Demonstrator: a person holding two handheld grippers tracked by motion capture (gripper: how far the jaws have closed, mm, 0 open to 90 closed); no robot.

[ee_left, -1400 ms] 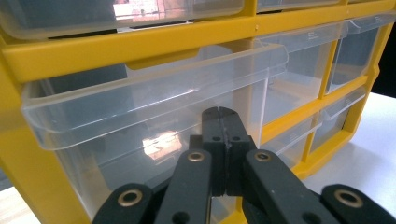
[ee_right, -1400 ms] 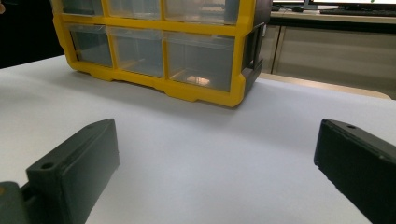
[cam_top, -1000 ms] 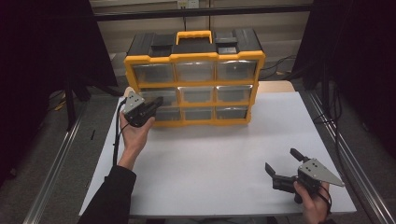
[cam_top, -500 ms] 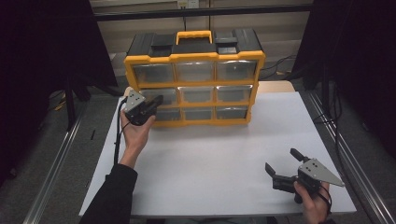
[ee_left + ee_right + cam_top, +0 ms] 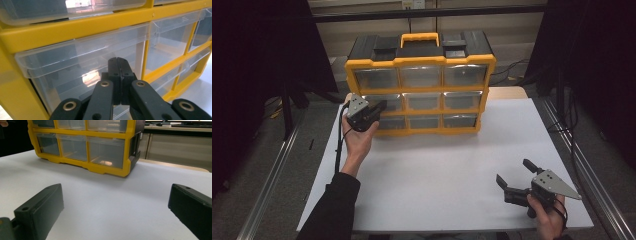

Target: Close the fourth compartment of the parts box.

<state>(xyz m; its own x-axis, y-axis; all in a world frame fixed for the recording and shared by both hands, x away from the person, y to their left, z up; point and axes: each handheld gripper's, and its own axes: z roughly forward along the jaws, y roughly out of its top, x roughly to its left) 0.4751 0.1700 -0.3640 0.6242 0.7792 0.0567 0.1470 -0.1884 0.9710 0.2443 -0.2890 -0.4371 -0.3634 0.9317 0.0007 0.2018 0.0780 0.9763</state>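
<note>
So I've got a white table (image 5: 447, 165) with a yellow drawer cabinet (image 5: 419, 82) standing at the back edge, three rows of three clear drawers, black top with a yellow handle.

My left gripper (image 5: 379, 107) is up against the left end of the cabinet, at the middle row's left drawer (image 5: 82, 62). In the left gripper view the jaws are clenched tight together with nothing between them, tips right at the drawer's clear front, just under its lip. Can't tell if they actually touch the plastic.

My guess is the step here is working that drawer with the closed tips. To do it well I'd hook the tips under the lip near its middle and pull straight out, level, so the drawer doesn't twist in its slot. The cabinet looks light enough to slide, so go slow.

My right gripper (image 5: 517, 177) sits low near the front right corner of the table, jaws spread wide, empty, well apart from the cabinet.

No brand or label I can read anywhere.
</note>
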